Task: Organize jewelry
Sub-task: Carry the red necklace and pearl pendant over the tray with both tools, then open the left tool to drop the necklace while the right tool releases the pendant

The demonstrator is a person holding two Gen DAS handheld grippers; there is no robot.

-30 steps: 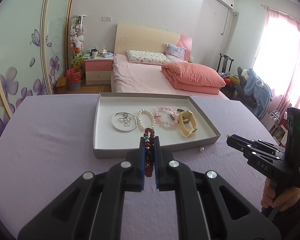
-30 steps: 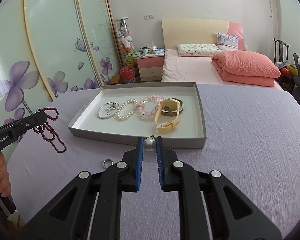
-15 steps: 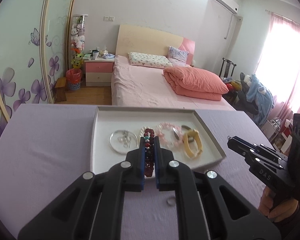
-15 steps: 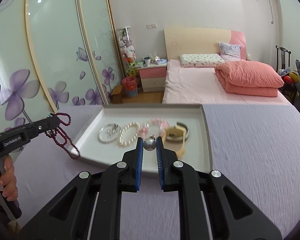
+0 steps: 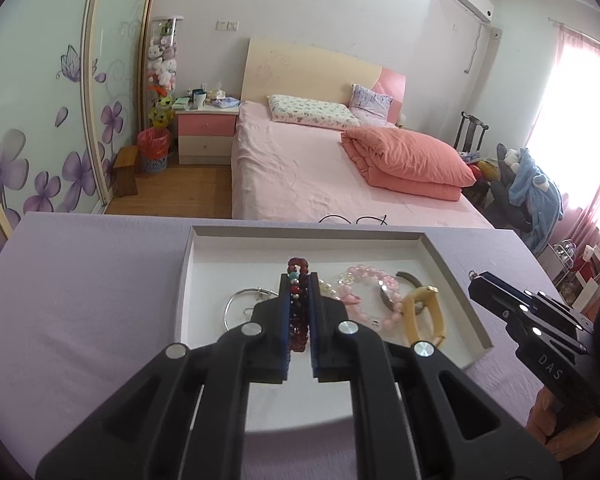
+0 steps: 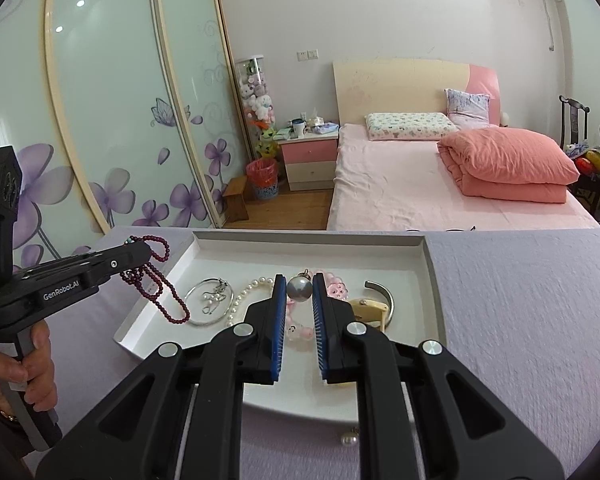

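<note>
My left gripper (image 5: 299,280) is shut on a dark red bead bracelet (image 5: 298,270) and hangs over the white tray (image 5: 308,235). From the right wrist view the same bracelet (image 6: 162,284) dangles from the left gripper (image 6: 142,246) over the tray's left rim (image 6: 140,320). My right gripper (image 6: 299,280) is shut on a grey pearl pendant (image 6: 299,289) above the tray's middle. Inside the tray lie a silver bangle (image 6: 209,302), a white pearl bracelet (image 6: 246,294), a pink bead bracelet (image 5: 370,286) and a cream watch (image 5: 422,316).
The tray rests on a table with a lilac cloth (image 6: 520,300). A small pearl earring (image 6: 349,440) lies on the cloth in front of the tray. A hand (image 6: 32,364) grips the left handle. Beyond the table stands a pink bed (image 5: 320,168).
Both grippers have advanced from in front of the tray to above it, each still holding its piece. The tray now looks nearer and larger in both views.
</note>
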